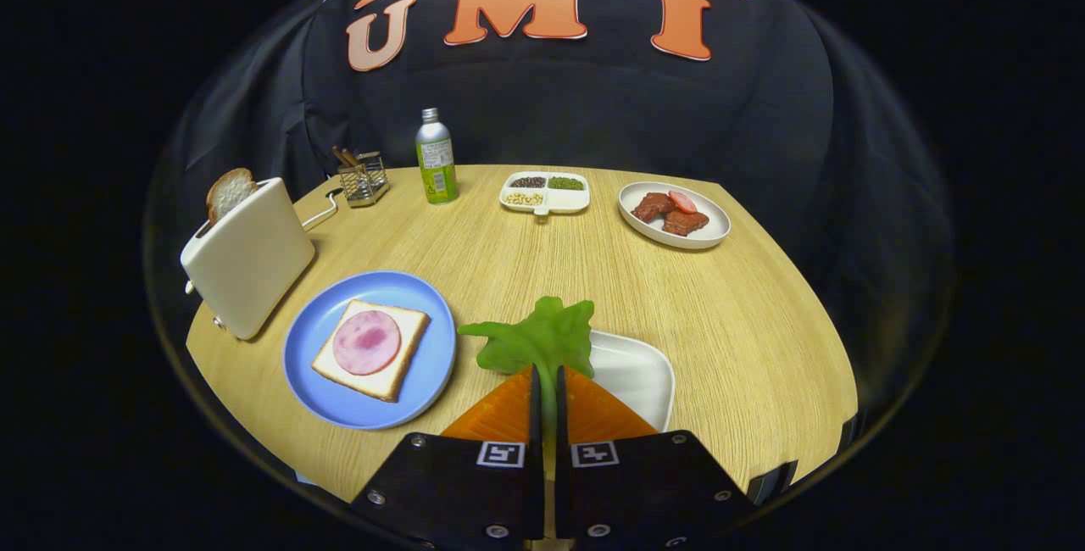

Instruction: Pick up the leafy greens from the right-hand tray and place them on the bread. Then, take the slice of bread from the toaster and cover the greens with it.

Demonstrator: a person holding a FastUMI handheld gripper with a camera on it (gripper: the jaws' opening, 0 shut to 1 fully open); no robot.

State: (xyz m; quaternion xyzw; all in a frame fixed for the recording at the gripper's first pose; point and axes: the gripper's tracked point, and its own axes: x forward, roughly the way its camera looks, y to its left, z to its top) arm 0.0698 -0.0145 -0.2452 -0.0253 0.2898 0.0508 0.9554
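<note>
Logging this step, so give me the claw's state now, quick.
Claw: shut on the greens, held above the white tray, right of the blue plate.

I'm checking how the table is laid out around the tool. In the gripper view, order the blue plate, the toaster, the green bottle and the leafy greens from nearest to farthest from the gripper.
1. Leafy greens: clamped between the fingers of the gripper.
2. Blue plate: just ahead, left.
3. Toaster: farther left, beyond the plate.
4. Green bottle: far side of the table.
</note>
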